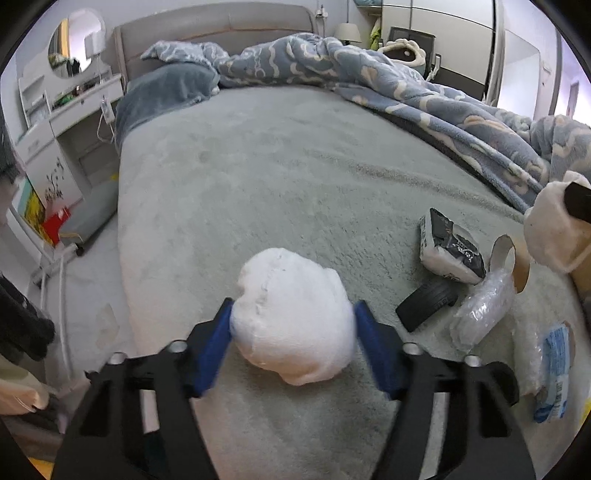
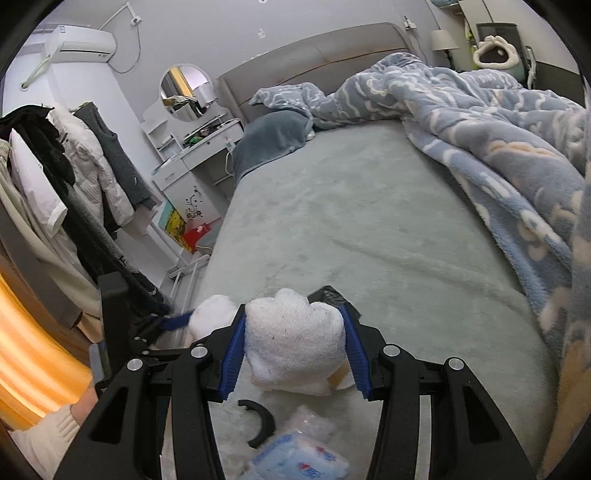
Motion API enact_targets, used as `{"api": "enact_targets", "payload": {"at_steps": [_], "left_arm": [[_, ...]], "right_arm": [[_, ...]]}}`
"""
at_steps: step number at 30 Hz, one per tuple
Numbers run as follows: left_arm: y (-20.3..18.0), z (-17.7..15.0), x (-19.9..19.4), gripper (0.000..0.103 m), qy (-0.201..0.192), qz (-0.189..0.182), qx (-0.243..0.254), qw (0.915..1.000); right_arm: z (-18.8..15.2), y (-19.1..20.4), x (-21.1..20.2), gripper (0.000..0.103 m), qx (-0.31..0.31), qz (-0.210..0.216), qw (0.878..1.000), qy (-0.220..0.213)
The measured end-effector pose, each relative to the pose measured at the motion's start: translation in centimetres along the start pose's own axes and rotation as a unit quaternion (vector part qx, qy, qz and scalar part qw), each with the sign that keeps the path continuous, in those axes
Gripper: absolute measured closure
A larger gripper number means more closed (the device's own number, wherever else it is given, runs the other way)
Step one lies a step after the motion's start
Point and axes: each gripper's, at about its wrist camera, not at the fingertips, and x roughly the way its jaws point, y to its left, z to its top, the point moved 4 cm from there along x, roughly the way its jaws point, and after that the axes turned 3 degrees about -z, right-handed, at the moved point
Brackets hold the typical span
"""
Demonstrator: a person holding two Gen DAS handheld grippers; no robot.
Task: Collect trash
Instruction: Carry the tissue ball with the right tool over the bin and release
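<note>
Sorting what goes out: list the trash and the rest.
Trash: white wad, second wad, black-and-white packet, cardboard tube, plastic wrap, blue-white pack.
Rest: blanket, pillow, clothes.

Left wrist view sits low over the foot end of the bed [image 1: 295,155], looking straight up its length to the headboard [image 1: 218,27], with the near left corner close under the lens. Right wrist view rides slightly further right at the same foot end, angled toward the head-left corner and the dressing table [image 2: 192,151]. Both share the bed's open middle, the headboard, the round mirror [image 1: 75,46] and the rumpled duvet [image 1: 406,92] along the right edge.
</note>
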Motion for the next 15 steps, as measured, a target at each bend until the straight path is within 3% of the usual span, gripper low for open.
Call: {"api": "enact_targets", "payload": {"at_steps": [2,5,15], "left_arm": [[0.1,-0.1,-0.2,0.046,0.001,-0.008,-0.009,0.9999],[0.4,-0.2,-0.8,0.050,-0.002,-0.015,-0.023,0.9996],[0.9,-1.0,-4.5,0.052,-0.032,-0.029,-0.034,0.9985]], "right_arm": [[0.2,0.4,0.1,0.053,0.009,0.007,1.000,-0.002],[0.0,1.6,0.1,0.053,-0.009,0.002,1.000,0.001],[-0.7,5.1,1.9,0.053,-0.032,-0.005,0.999,0.010]]}}
